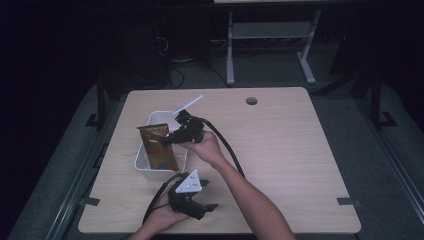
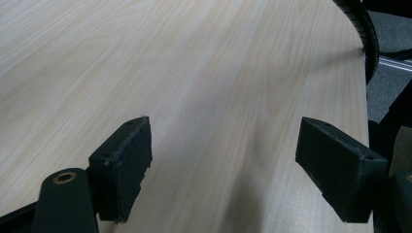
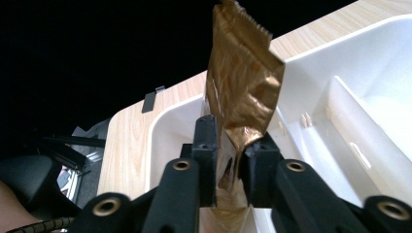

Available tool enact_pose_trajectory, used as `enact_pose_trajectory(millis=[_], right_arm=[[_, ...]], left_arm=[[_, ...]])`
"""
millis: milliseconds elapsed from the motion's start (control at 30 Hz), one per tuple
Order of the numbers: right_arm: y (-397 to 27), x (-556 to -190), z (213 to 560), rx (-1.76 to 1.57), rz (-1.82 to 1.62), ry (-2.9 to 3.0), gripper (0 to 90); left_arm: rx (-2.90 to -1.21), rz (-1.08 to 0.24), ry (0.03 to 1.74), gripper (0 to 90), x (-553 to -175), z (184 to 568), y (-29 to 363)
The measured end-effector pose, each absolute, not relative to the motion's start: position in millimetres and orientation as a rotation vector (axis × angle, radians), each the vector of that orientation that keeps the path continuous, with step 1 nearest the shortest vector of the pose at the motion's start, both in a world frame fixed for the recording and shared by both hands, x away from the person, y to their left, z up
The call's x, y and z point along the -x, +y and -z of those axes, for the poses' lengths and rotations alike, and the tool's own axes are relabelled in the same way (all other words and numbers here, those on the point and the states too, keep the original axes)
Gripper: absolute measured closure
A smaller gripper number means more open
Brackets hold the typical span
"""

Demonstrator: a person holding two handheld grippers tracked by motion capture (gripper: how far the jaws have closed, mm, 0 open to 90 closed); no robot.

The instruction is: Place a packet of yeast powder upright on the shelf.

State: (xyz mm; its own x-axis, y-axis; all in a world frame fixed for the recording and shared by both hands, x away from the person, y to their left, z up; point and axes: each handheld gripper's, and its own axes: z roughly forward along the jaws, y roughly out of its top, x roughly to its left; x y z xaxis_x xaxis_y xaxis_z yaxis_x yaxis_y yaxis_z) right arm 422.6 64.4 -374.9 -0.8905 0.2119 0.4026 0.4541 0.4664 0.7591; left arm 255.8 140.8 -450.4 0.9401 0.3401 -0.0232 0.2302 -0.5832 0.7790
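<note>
Right gripper [image 3: 228,160] has its two black jaws pressed in on a gold foil packet [image 3: 243,82], pinching it partway up so that the crinkled upper part stands above the jaws and the serrated top seal leans away to one side. From the high view the same packet [image 1: 157,145] hangs over a white bin [image 1: 142,167], its lower end down inside the bin and its top above the rim.

Judging by the creases and the way the foil buckles at the pinch, the packet is light, thin and soft, and probably slick; it will fold rather than resist. A hold across a flat sealed edge or the flat middle looks safer than one on a bulging part, and a hard squeeze could crumple or burst it.

Just beyond the jaws, the bin's near wall and a low inner divider [image 3: 357,131] lie close to the packet; its lower corners could catch on either when it is lifted or lowered. A white lid or flap [image 1: 187,104] stands tilted at the bin's far end, so room that way is tight. Straight up is free.

Left gripper [image 1: 192,202] rests low near the table's near edge, well apart from the bin, jaws spread wide over bare wooden table [image 2: 194,73] with nothing between them. A ribbed black cable [image 2: 367,34] curves past on its far side.
</note>
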Motion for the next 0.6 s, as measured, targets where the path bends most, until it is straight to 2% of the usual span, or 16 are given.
enact_pose_trajectory(millis=[600], right_arm=[[48,-423,373,0.618,1.375,-2.464,54.2]], left_arm=[[-2.217,-0.160,0.399,20.2,-256,450,141]])
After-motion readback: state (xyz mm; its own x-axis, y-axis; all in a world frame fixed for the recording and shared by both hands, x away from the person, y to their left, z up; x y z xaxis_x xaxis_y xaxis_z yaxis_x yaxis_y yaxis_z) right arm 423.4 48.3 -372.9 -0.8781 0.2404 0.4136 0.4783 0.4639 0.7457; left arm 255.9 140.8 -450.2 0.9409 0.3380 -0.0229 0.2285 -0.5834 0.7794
